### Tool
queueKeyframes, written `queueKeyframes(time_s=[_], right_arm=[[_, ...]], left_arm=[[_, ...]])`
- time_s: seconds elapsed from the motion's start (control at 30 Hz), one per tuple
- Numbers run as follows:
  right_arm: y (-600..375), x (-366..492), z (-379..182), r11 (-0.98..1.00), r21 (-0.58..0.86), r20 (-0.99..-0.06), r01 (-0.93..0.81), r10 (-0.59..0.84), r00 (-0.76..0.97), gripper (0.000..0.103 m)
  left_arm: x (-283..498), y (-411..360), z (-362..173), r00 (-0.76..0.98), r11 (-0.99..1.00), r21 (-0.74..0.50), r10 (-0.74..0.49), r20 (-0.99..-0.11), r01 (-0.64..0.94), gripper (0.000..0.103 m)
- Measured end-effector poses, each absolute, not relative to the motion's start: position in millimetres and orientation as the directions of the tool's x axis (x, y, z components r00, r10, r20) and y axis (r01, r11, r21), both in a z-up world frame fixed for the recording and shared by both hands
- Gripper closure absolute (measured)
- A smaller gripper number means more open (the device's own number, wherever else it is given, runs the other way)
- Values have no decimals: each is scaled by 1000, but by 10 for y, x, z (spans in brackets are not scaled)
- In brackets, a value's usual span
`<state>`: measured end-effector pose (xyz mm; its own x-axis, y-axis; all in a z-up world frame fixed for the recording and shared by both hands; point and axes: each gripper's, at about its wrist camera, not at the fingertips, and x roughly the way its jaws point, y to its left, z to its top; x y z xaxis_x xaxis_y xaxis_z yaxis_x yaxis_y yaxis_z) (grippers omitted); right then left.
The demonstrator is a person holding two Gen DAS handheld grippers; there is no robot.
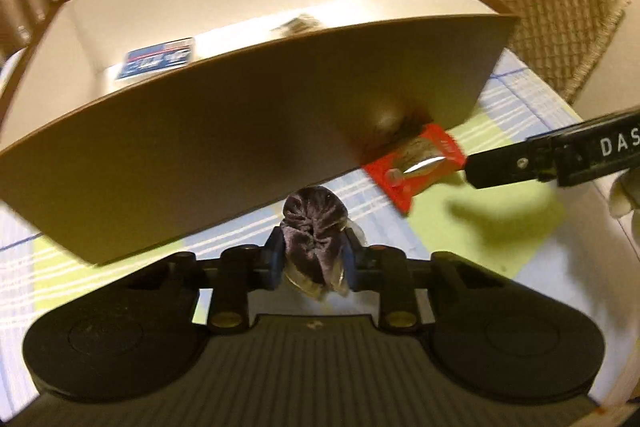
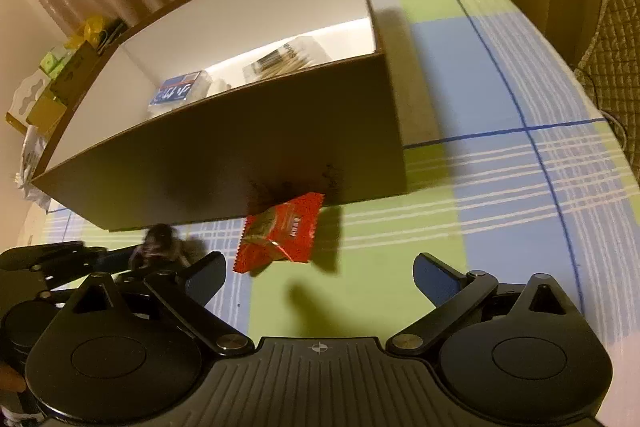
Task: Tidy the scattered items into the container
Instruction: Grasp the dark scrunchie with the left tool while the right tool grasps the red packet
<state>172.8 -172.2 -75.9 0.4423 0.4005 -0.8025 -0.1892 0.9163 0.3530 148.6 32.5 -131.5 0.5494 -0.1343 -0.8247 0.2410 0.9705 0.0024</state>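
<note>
Velvet scrunchie sits pinched in the left gripper. Right gripper gapes empty, red packet at twelve o'clock. Box holds two packets

Container: stiff card, matt brown outside, smooth white inside. Scrunchie: crumpled dark velvet with a soft sheen, part-wrapped in clear film. Snack packet: glossy red foil, crinkled, serrated edges. Tabletop: checked woven cloth, matt. Left tool and right tool: matt black plastic, ribbed, brass-coloured metal pivots.
</note>
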Motion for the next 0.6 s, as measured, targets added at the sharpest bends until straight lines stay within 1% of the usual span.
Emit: queueKeyframes(time_s=[0.23,0.3,0.33,0.37,0.4,0.43,0.47,0.5,0.53,0.6], right_arm=[[-1549,1764,-772,914,337,-795,-224,404,453,5],[-1485,1801,-793,914,332,-792,-234,404,457,12],[-1456,1819,-808,913,329,-790,-241,406,460,20],[-1415,1844,-834,914,324,-792,-246,404,458,23],[-1385,1859,-854,916,317,-796,-246,399,456,23],[-1354,1872,-874,918,309,-799,-248,392,456,28],[-1332,1873,-886,919,302,-798,-253,389,460,37],[-1305,1872,-906,919,297,-800,-258,387,458,41],[-1276,1872,-927,921,291,-807,-257,381,452,47],[-1234,1840,-943,926,269,-808,-264,366,461,51]], left_arm=[[1347,692,-1247,551,992,12,-59,-832,125,79],[1310,780,-1238,549,995,13,-41,-835,94,79],[1291,821,-1234,549,997,13,-33,-835,80,79],[1274,855,-1232,548,998,13,-27,-836,69,79],[1257,886,-1230,547,998,13,-21,-837,58,79],[1245,909,-1230,546,999,13,-16,-838,49,79],[1231,924,-1228,545,999,13,-13,-838,44,79],[1215,936,-1221,545,999,13,-11,-838,40,79],[1198,942,-1214,546,999,14,-9,-838,38,79],[1166,942,-1204,548,999,15,-8,-837,37,79]])
